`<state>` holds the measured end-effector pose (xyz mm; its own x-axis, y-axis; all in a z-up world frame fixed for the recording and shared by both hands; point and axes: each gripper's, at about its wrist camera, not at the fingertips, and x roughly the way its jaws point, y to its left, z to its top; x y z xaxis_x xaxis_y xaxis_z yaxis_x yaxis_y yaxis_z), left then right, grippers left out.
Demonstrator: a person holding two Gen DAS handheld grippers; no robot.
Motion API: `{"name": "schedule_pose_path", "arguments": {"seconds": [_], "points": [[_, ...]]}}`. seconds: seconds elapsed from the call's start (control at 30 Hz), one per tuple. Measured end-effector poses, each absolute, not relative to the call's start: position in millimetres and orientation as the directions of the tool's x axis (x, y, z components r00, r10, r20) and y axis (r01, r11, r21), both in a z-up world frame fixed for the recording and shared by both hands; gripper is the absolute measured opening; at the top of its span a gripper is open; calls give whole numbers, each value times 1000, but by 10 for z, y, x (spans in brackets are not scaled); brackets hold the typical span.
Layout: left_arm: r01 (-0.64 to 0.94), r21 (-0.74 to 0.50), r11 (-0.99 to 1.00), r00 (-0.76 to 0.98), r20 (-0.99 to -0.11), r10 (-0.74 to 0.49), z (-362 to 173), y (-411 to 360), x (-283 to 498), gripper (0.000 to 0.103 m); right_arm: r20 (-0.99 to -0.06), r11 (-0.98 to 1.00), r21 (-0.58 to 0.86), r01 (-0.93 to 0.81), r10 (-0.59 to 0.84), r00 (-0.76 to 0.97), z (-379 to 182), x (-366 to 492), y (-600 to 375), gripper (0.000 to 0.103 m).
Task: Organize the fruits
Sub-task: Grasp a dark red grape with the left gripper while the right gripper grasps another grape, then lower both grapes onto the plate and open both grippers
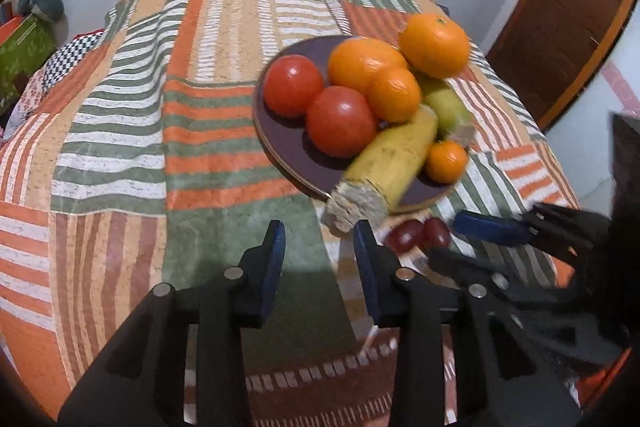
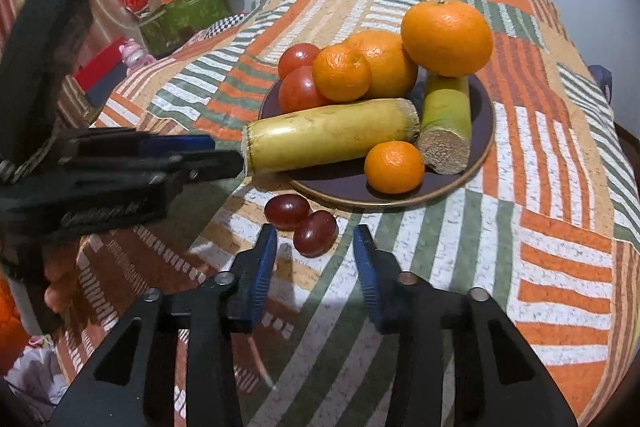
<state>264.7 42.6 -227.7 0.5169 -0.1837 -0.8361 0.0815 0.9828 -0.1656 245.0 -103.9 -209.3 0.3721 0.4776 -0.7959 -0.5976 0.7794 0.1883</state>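
A dark plate (image 2: 482, 131) on the patchwork cloth holds two tomatoes (image 2: 300, 89), several oranges (image 2: 446, 37), a yellow sugarcane piece (image 2: 328, 135) and a green one (image 2: 446, 121). Two red grapes (image 2: 314, 233) lie on the cloth in front of the plate. My right gripper (image 2: 316, 253) is open and empty, its fingers just behind the grapes. My left gripper (image 1: 320, 247) is open and empty, close to the yellow cane's cut end (image 1: 354, 207). In the left wrist view the plate (image 1: 280, 143), the grapes (image 1: 418, 235) and the right gripper (image 1: 492, 227) show too.
The left gripper's body (image 2: 120, 163) reaches in from the left of the right wrist view. Boxes and clutter (image 2: 176, 11) sit beyond the table's left edge. A wooden door (image 1: 568, 39) stands at the far right. The cloth (image 1: 160, 107) left of the plate is bare.
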Motion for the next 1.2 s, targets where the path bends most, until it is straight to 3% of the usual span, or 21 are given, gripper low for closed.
{"name": "schedule_pose_path", "arguments": {"seconds": [0.17, 0.8, 0.87, 0.97, 1.2], "points": [[144, -161, 976, 495, -843, -212, -2286, 318, 2530, 36, -803, 774, 199, -601, 480, 352, -2135, 2480, -1017, 20], [165, -149, 975, 474, -855, -210, -2421, -176, 2708, 36, -747, 819, 221, -530, 492, 447, -1920, 2417, -1559, 20], [164, -145, 976, 475, -855, -207, -2442, -212, 2734, 34, -743, 818, 231, -527, 498, 447, -1929, 2415, -1574, 20], [177, -110, 978, 490, -852, -185, -2440, -233, 2715, 25, -740, 816, 232, -530, 502, 448, -1918, 2414, -1570, 20], [188, -146, 971, 492, -842, -222, -2337, -92, 2608, 24, -730, 814, 228, -534, 506, 459, -1876, 2426, -1569, 20]]}}
